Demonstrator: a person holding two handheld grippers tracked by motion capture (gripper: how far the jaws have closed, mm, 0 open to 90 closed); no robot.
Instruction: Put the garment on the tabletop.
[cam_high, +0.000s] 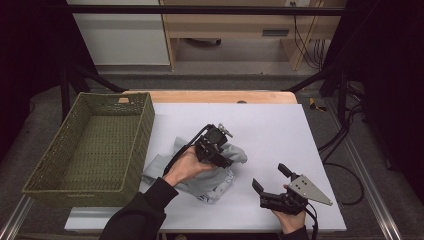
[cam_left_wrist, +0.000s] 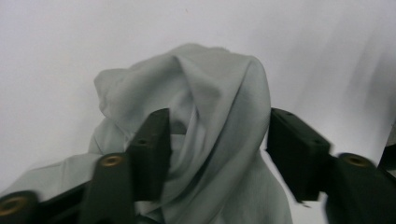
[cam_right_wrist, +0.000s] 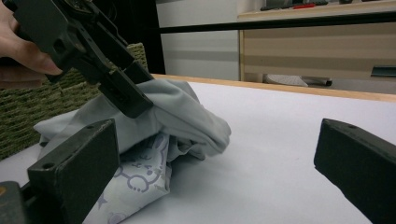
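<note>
A crumpled grey cloth with a pale printed part lies on the white table top, left of centre. My left gripper, held in a hand, points down into the heap. In the left gripper view, my left gripper is open, its jaws standing either side of a raised grey fold. My right gripper rests near the front right edge, open, nothing between its jaws. The right gripper view looks past its wide jaws at the cloth and the left gripper on it.
A green woven basket stands at the table's left edge, close beside the cloth; its wall appears behind the heap. White table surface stretches right and back of the cloth. Dark frame bars and cables flank the table.
</note>
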